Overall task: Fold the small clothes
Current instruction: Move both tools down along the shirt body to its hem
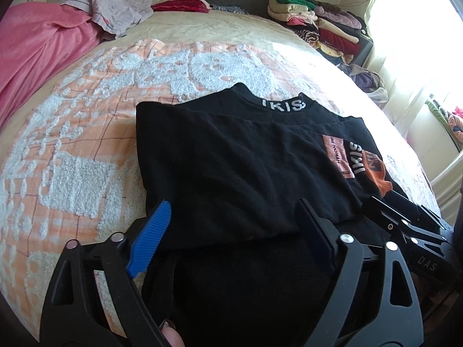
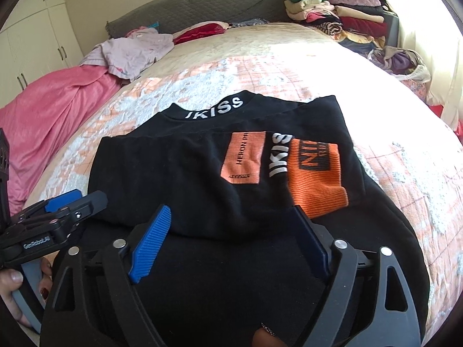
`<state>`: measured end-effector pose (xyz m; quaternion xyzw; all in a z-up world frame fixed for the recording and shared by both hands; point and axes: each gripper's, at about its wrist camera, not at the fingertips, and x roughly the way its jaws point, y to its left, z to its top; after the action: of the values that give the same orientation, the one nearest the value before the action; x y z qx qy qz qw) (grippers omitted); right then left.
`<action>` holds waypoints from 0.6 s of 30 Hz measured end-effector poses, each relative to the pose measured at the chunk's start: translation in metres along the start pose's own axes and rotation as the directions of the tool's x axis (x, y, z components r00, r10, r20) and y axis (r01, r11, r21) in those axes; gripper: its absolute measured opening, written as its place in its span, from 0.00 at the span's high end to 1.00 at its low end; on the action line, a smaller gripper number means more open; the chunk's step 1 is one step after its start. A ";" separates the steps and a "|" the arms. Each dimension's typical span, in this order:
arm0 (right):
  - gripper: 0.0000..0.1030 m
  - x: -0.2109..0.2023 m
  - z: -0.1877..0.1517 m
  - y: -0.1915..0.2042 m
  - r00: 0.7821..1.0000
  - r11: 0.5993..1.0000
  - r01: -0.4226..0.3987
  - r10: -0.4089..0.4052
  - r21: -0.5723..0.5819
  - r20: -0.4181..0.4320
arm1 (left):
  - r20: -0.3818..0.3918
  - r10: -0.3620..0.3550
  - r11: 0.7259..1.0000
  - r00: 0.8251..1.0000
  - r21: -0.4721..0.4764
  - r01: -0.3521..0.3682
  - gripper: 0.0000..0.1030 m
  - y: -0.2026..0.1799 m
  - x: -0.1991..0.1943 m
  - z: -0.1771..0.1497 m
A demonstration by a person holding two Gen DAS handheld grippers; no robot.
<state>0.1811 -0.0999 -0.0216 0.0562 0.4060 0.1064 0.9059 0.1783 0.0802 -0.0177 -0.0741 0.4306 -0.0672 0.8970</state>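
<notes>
A black sweatshirt point(image 1: 231, 156) with a white "IKISS" collar lies folded on the bed, its lower part laid up over the chest. The right wrist view shows the same sweatshirt point(image 2: 179, 179) with an orange print patch and an orange ribbed cuff point(image 2: 315, 176) on top. My left gripper point(image 1: 234, 205) stands open over the near fold edge, with the cloth lying loose between the blue pads. My right gripper point(image 2: 231, 211) is open in the same way, just short of the cuff. Each gripper shows in the other's view: the right gripper point(image 1: 405, 217) at the right edge, the left gripper point(image 2: 72, 205) at the left edge.
The bedspread point(image 1: 86, 150) is orange and white and fluffy. A pink blanket point(image 1: 37, 52) and a crumpled lilac garment point(image 1: 115, 11) lie at the far left. A stack of folded clothes point(image 1: 318, 20) stands at the far right by the grey headboard point(image 2: 202, 3). A hand point(image 2: 11, 286) grips the left tool.
</notes>
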 end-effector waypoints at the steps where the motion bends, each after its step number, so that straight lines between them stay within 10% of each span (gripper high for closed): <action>1: 0.13 -0.002 0.000 -0.001 1.000 1.000 0.004 -0.004 0.008 0.006 | 0.009 0.002 1.000 1.000 0.000 -0.002 0.14 0.000 -0.001 0.001; 18: 0.05 -0.034 -0.002 -0.013 0.997 0.998 0.008 -0.013 0.058 0.082 | 0.105 0.022 0.999 0.994 0.035 -0.026 0.09 -0.008 -0.024 -0.009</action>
<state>0.1595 -0.1203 -0.0002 0.0846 0.3717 0.0874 0.9203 0.1564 0.0760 -0.0033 -0.0561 0.3825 -0.0603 0.9203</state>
